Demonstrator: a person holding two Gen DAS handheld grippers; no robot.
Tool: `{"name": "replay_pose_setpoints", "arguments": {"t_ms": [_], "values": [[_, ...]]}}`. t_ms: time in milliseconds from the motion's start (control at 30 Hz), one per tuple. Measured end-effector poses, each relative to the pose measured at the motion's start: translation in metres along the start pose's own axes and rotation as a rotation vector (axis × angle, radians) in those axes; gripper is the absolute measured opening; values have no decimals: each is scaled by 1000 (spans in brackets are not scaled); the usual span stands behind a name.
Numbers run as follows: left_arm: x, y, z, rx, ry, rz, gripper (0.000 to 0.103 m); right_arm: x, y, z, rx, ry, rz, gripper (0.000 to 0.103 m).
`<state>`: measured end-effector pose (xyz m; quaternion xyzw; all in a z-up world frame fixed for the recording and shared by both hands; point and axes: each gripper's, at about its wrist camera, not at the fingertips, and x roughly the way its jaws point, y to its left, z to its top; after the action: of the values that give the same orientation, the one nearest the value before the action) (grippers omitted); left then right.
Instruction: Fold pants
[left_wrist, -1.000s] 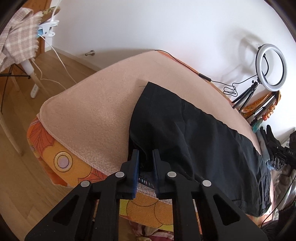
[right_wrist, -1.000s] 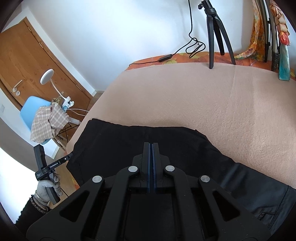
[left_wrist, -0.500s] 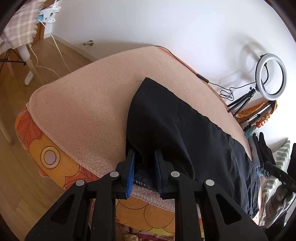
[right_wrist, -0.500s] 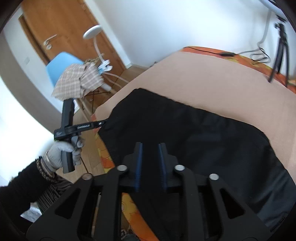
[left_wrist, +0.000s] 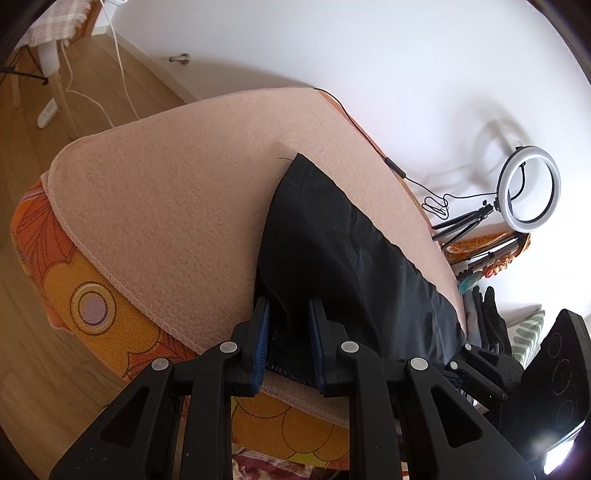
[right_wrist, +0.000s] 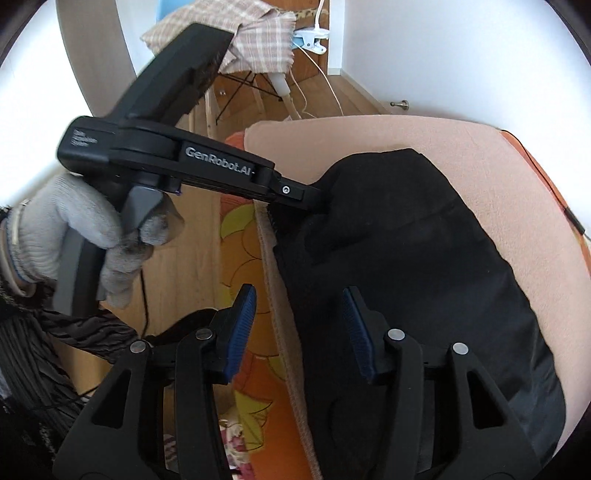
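Note:
Black pants (left_wrist: 354, 258) lie across a peach blanket (left_wrist: 177, 206) on the bed. My left gripper (left_wrist: 290, 332) is at the bed's near edge, shut on the pants' corner, with dark fabric bunched between its blue pads. In the right wrist view a gloved hand (right_wrist: 74, 229) holds that left gripper (right_wrist: 319, 201), whose tip is buried in raised fabric of the pants (right_wrist: 424, 277). My right gripper (right_wrist: 299, 325) hovers over the pants' near edge and the blanket hem. Its jaws are opening, and the pads touch nothing.
The bed's orange flowered sheet (left_wrist: 92, 306) drops to a wooden floor (left_wrist: 22, 184). A ring light on a tripod (left_wrist: 528, 188) and a black cable (left_wrist: 369, 147) sit at the bed's far side. Dark clothes (left_wrist: 487, 314) are piled at the right. A chair with plaid cloth (right_wrist: 251, 40) stands behind.
My right gripper swung from over the middle of the pants to the bed's edge close to the left gripper, rolling as it went, and its jaws went from shut to apart. The left gripper rolled a little.

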<state>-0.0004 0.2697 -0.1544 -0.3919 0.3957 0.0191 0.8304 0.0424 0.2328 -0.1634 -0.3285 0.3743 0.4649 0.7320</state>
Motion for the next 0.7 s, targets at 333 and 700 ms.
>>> {"name": "replay_pose_setpoints", "arguments": {"t_ms": [333,700], "values": [[-17,8,6,-54,-21,55,55,23,-18,14,66,29,-11,10],[-29,4,-5,-225,-26,-104,57,14,-61,-13,363,-12,164,7]]}}
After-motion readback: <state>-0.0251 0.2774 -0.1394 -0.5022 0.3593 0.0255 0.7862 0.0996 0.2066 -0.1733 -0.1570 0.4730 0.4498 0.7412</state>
